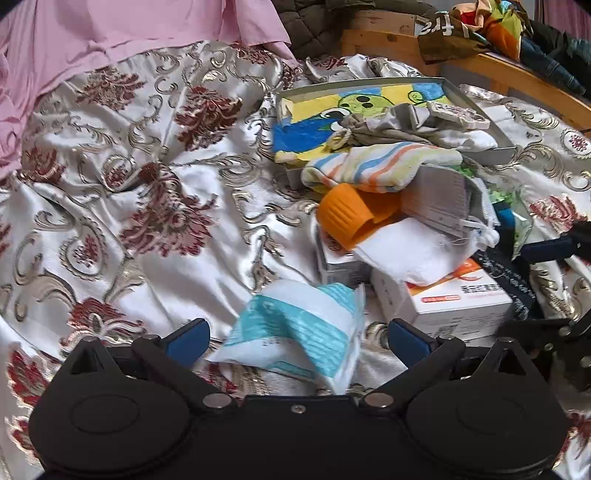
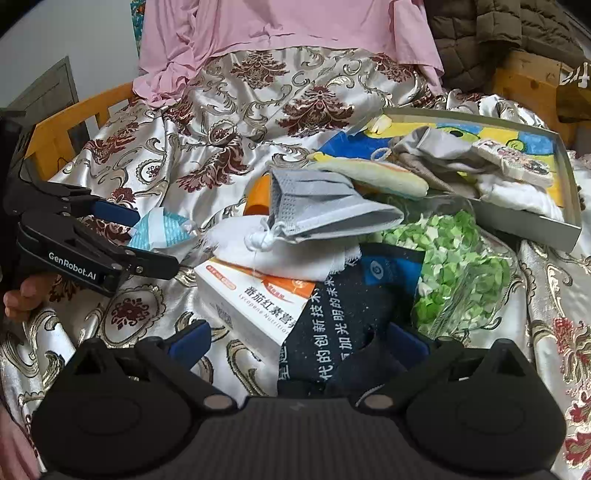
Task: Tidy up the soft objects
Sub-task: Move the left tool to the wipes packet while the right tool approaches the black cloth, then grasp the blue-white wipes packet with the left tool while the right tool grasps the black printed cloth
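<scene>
A blue-and-white mask packet [image 1: 295, 325] lies on the bed between the wide-open fingers of my left gripper [image 1: 297, 338]; it also shows in the right wrist view [image 2: 166, 229]. A grey face mask [image 2: 325, 206] rests on a white cloth [image 2: 280, 251], and shows in the left wrist view [image 1: 436, 203]. A striped cloth [image 1: 376, 166] and a grey garment [image 2: 436, 151] lie at the shallow box [image 2: 569, 206]. My right gripper [image 2: 299, 343] is open over a dark printed fabric [image 2: 340, 325]. My left gripper shows from the side in the right wrist view [image 2: 147, 236].
An orange-and-white carton [image 2: 251, 299], an orange cap [image 1: 343, 214] and a bag of green bits [image 2: 454, 266] crowd the pile. The floral bedspread [image 1: 147, 184] spreads left. Pink sheet [image 1: 129, 33] at the back; wooden bed rail [image 1: 517, 74] behind right.
</scene>
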Demonstrator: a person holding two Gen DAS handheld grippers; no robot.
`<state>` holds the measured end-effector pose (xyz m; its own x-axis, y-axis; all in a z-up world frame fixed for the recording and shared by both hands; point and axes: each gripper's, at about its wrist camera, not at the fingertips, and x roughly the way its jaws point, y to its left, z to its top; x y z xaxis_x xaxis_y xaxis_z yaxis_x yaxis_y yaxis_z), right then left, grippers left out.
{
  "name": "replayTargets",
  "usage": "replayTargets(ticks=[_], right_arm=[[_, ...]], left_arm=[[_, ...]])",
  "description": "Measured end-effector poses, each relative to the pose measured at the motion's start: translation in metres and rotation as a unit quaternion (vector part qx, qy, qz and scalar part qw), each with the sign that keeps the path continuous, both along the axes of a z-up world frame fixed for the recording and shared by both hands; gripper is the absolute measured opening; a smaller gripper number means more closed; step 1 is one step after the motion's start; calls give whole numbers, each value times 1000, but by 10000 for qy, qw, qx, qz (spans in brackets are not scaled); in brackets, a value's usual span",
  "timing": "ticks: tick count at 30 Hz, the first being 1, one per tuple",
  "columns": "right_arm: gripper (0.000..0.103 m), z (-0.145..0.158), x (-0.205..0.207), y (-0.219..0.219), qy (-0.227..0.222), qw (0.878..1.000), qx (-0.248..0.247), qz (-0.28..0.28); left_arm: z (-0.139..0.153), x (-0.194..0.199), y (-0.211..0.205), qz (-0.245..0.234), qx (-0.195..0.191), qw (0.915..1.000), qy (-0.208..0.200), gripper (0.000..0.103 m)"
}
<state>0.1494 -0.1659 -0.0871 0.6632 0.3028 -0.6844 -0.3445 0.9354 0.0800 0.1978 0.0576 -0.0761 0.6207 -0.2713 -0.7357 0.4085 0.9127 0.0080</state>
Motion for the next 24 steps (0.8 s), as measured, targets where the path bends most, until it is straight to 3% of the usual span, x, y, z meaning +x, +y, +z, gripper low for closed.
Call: replayTargets(ticks=[15,24], right_arm=[[103,-2,-1,3,214,9995,175,162],[103,-3,0,2,276,9993,243,118]], left_arm=[[-2,-9,-14,-495,-50,9987,66,87],[-3,-11,-17,-562,-55,9984,52,90]])
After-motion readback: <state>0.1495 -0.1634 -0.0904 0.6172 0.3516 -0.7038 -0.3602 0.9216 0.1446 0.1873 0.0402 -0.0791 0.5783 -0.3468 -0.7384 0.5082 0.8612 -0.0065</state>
